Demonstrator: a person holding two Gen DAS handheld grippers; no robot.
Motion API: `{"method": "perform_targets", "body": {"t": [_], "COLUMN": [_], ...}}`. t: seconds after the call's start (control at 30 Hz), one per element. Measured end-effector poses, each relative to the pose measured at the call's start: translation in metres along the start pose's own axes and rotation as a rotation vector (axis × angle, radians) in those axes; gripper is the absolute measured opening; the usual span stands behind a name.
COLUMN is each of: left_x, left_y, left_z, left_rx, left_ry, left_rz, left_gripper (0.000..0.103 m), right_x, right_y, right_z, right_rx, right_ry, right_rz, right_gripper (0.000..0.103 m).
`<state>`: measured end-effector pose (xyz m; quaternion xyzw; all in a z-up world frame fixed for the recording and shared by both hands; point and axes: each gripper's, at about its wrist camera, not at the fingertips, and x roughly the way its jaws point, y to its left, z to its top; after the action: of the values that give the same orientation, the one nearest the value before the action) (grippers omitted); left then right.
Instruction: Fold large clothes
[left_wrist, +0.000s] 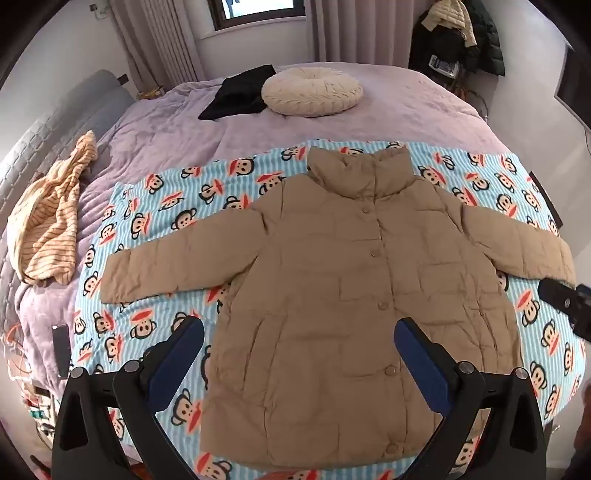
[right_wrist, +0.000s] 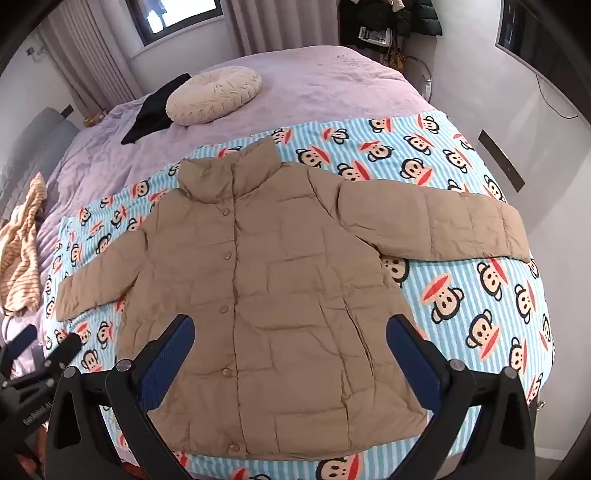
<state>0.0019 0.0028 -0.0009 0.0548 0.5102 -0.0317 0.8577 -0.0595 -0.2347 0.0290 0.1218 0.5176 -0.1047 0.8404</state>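
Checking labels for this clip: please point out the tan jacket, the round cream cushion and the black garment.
tan jacket (left_wrist: 332, 280): left wrist view, chest beside the snap buttons.
round cream cushion (left_wrist: 312, 92): left wrist view, dimpled centre.
black garment (right_wrist: 155, 107): right wrist view, its middle.

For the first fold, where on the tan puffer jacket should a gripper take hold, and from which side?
Probably the cuffs. The tan puffer jacket lies flat, buttoned, front up, sleeves spread on the monkey-print blanket. The open left gripper could take the left sleeve cuff from its outer end; the open right gripper the right sleeve cuff.
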Motion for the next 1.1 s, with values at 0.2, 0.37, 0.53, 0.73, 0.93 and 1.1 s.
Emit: {"method": "perform_targets", "body": {"t": [0.2,0.37,0.53,0.73,0.93,1.1], "left_x": [0.005,0.004,0.006,0.007,0.011,0.011], "left_y": [0.004,0.005,0.006,0.008,0.008,0.008], "left_z": [0.011,0.008,0.008,0.007,0.006,0.006], "left_rx": [0.0,-0.008,-0.014,-0.015,-0.015,-0.018], "left_ry": [0.015,0.001,0.008,0.01,0.016,0.017], "left_rz": [-0.043,-0.028,-0.026,-0.028,-0.032,-0.031], "left_gripper": [0.103,0.103,0.103,0.103,0.103,0.103], "right_x": [0.005,0.009,0.013,0.013,0.014,0.014], "right_y": [0.007,0.018,0.014,0.011,0.011,0.011], "right_z": [0.006,0.007,0.009,0.01,0.009,0.009], "right_rx": [-0.034,-0.057,-0.049,-0.051,-0.052,-0.052], "right_ry": [0.015,0.011,0.022,0.026,0.027,0.025], "right_rz": [-0.023,-0.041,-0.037,-0.033,-0.034,-0.035], "right_gripper": [0.103,0.103,0.103,0.103,0.103,0.103]}}
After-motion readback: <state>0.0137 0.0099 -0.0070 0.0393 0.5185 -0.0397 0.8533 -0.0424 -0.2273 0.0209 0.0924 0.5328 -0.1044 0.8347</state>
